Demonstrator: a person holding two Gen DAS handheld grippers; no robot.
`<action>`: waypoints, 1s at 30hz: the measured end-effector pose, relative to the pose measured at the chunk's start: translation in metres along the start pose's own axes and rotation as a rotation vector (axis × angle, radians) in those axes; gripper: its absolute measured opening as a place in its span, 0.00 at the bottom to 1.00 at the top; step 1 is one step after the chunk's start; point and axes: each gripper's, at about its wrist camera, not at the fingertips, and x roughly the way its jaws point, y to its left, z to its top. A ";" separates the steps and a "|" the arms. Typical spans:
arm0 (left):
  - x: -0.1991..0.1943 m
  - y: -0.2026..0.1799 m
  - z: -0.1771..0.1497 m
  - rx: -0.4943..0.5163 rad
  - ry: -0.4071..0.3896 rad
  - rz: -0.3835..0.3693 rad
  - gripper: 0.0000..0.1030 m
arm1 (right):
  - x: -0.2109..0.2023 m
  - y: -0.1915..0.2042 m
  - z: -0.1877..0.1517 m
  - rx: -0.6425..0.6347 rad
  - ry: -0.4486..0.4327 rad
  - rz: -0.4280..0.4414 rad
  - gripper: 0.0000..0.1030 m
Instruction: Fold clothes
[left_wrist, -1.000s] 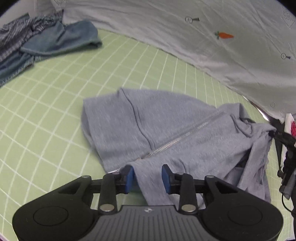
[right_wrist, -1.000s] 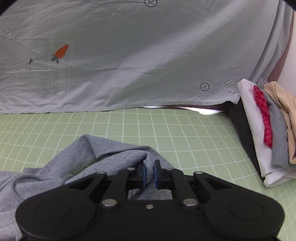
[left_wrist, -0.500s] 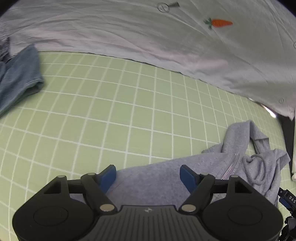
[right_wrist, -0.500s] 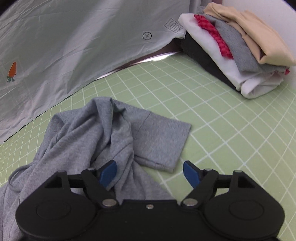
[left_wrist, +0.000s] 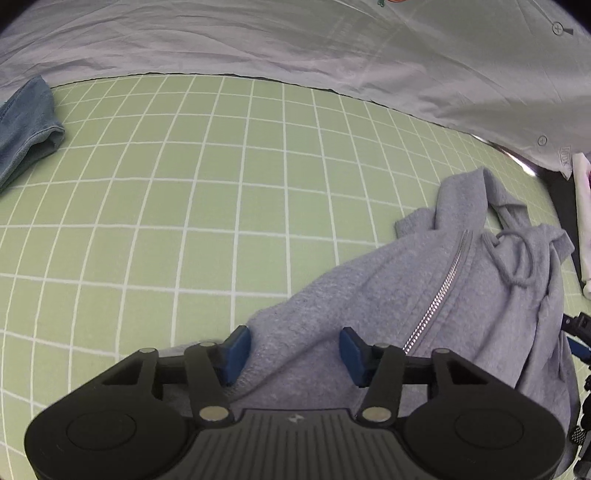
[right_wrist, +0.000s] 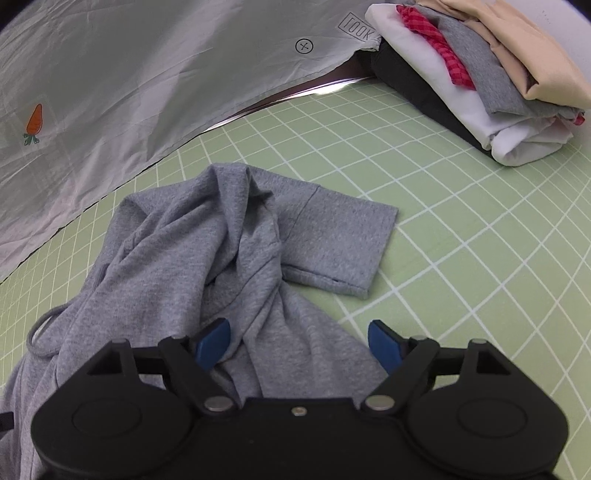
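Green gridded matting covers the surface (left_wrist: 229, 192), with a pale grey printed sheet (left_wrist: 295, 40) hanging along its far edge. Grey zip hoodie (left_wrist: 406, 295) lies crumpled on the surface, unfolded, and serves as reference for all positions below. Its short sleeve (right_wrist: 340, 236) lies flat, spread toward the folded stack; its zipper (left_wrist: 439, 291) runs diagonally across the body, with the drawcord (left_wrist: 517, 258) looped beside the zipper's far end. Stack of folded clothes (right_wrist: 480, 74) sits well beyond the sleeve, against the sheet. Blue denim garment (left_wrist: 22, 129) lies well apart from the hoodie at the opposite end. Left tongs (left_wrist: 295, 350) are spread wide over the hoodie's near hem, gripping nothing. Right tongs (right_wrist: 299, 343) are likewise spread wide above the bunched fabric, gripping nothing.
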 end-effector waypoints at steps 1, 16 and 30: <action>-0.003 0.000 -0.006 -0.002 -0.001 0.003 0.35 | -0.003 -0.002 -0.002 -0.003 0.002 0.003 0.80; -0.054 -0.006 -0.102 -0.111 0.023 -0.070 0.13 | -0.056 -0.025 -0.022 -0.321 -0.155 -0.025 0.05; -0.036 -0.035 -0.035 -0.161 -0.074 -0.099 0.44 | -0.032 -0.095 -0.014 -0.207 -0.132 -0.150 0.12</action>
